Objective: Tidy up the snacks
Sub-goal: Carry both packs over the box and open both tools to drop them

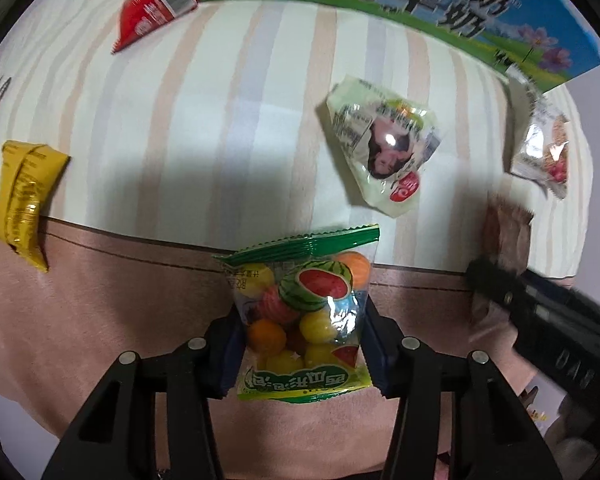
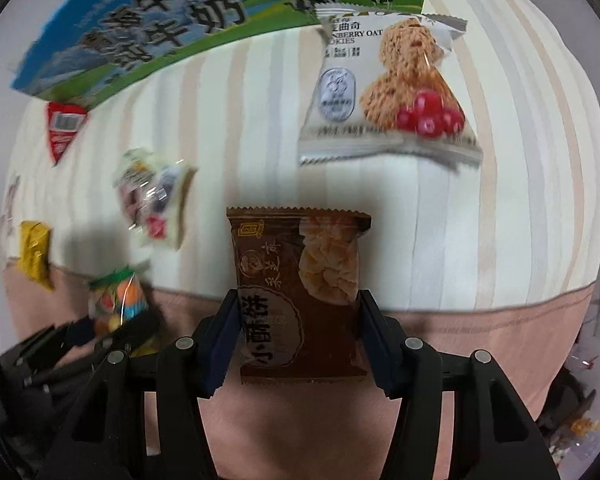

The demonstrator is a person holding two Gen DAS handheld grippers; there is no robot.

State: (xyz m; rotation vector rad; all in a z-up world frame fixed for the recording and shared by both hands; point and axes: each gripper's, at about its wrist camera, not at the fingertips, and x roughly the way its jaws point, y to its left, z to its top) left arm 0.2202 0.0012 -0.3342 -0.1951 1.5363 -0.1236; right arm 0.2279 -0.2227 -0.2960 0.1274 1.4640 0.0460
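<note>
The left fingers pinch the sides of the fruit-candy bag, its long axis running straight out along them, green sealed top farthest away. The right fingers flank the brown pastry packet the same way, seemingly touching both its edges, though blur leaves the firmness of that grip unsure. Both packs hang over the pink border of the striped bed cover, and the milk carton box lies beyond each, about equally far from either hand.
</note>
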